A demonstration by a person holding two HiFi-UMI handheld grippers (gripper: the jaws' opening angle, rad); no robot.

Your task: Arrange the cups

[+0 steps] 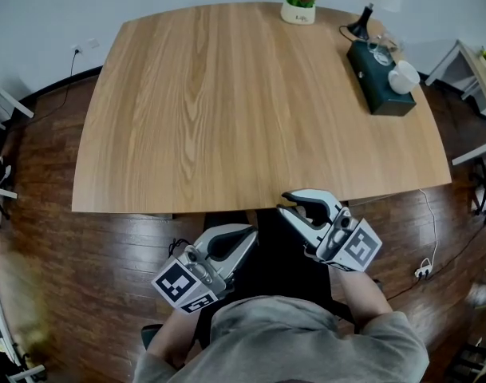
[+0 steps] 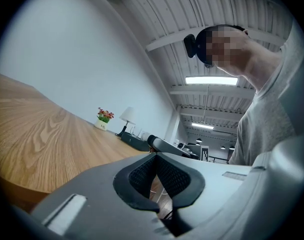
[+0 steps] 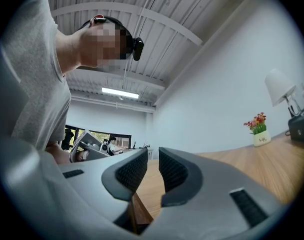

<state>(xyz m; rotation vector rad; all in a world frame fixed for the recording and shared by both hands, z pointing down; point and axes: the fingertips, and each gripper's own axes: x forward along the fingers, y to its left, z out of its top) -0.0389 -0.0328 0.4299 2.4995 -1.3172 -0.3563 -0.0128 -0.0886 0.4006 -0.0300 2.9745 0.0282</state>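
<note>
A clear glass cup (image 1: 380, 51) and a white cup (image 1: 404, 77) rest on a dark green box (image 1: 375, 84) at the table's far right. Both grippers hang just off the near edge of the wooden table (image 1: 227, 110), far from the cups. My left gripper (image 1: 249, 234) is shut with nothing in it; its pads meet in the left gripper view (image 2: 155, 157). To its right, my right gripper (image 1: 295, 204) stands slightly open and holds nothing, and a narrow gap shows between its pads in the right gripper view (image 3: 152, 156).
A white pot of flowers (image 1: 298, 8) stands at the far edge, with a lamp (image 1: 364, 21) to its right behind the box. Dark wood floor surrounds the table. White furniture (image 1: 474, 70) stands at the far right, and cables lie on the floor.
</note>
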